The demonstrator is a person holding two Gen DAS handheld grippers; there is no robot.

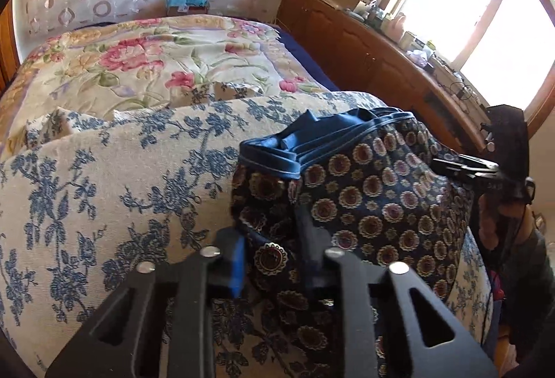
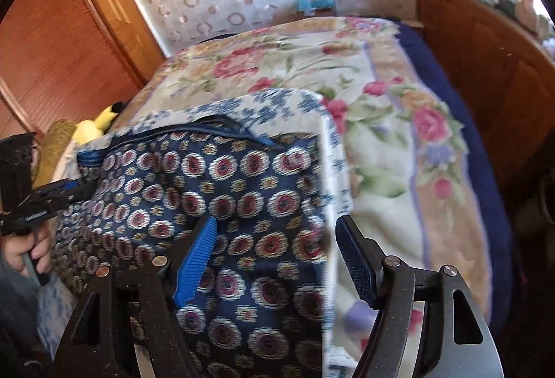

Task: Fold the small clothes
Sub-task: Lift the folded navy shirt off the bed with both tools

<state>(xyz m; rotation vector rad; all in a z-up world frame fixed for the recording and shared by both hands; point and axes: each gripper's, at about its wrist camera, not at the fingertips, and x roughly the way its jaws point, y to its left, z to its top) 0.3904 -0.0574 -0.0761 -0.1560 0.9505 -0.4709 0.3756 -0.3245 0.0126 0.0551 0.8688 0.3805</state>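
Dark blue patterned shorts [image 1: 374, 204] with a plain blue waistband [image 1: 312, 142] lie on a blue-flowered cloth [image 1: 121, 176] on the bed. My left gripper [image 1: 274, 260] is closed on the near left edge of the shorts, fabric bunched between its fingers. My right gripper [image 2: 277, 260] is open over the shorts' [image 2: 222, 176] right edge, its fingers apart with nothing pinched. The right gripper also shows in the left wrist view [image 1: 464, 166] at the shorts' far right side. The left gripper shows in the right wrist view [image 2: 62, 190] at the left.
A pink-flowered bedspread [image 1: 156, 58] covers the bed behind. A wooden cabinet [image 1: 364, 44] with clutter runs along the right under a bright window [image 1: 468, 13]. A wooden door [image 2: 52, 48] and a yellow plush toy [image 2: 97, 124] are at the left.
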